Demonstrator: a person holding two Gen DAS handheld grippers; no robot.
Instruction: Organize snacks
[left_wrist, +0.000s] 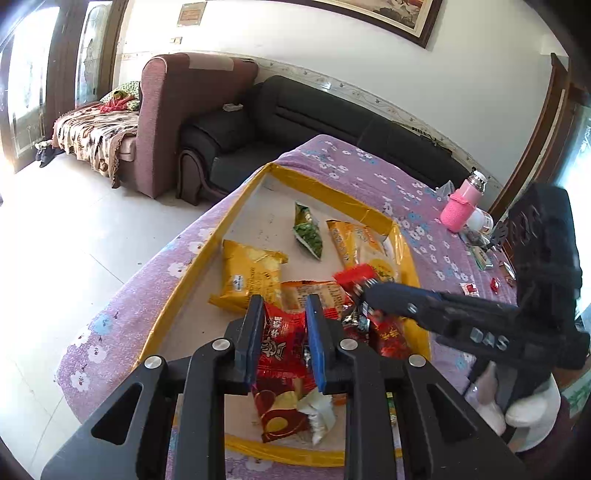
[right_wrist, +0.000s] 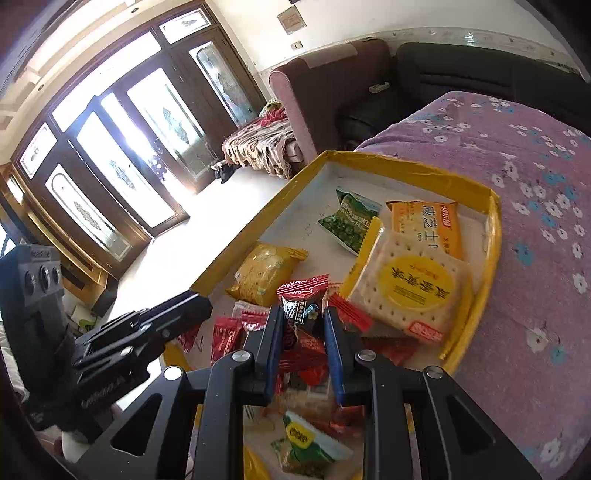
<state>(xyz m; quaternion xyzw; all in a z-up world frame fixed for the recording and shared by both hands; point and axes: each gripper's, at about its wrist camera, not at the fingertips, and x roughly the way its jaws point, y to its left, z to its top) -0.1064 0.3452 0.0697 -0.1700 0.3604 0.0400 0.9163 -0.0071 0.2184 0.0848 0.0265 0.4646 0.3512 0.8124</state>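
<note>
A shallow yellow-rimmed cardboard tray (left_wrist: 236, 206) (right_wrist: 417, 166) lies on a purple flowered cloth and holds several snack packets. My left gripper (left_wrist: 283, 301) is shut on a red snack packet (left_wrist: 282, 343) above the tray's near end. My right gripper (right_wrist: 303, 314) is shut on a small dark-and-red wrapped snack (right_wrist: 303, 306) over a heap of red packets (right_wrist: 236, 332). In the tray lie a green pea packet (left_wrist: 308, 230) (right_wrist: 349, 219), a yellow packet (left_wrist: 249, 273) (right_wrist: 266, 271), an orange cracker packet (right_wrist: 428, 225) and a clear cracker pack (right_wrist: 410, 288).
The purple cloth (left_wrist: 369, 173) (right_wrist: 535, 258) covers the table. A pink bottle (left_wrist: 463, 205) and small items stand at its far right. A black sofa (left_wrist: 280, 122) and a maroon armchair (left_wrist: 166, 122) stand behind. The floor drops off left of the tray.
</note>
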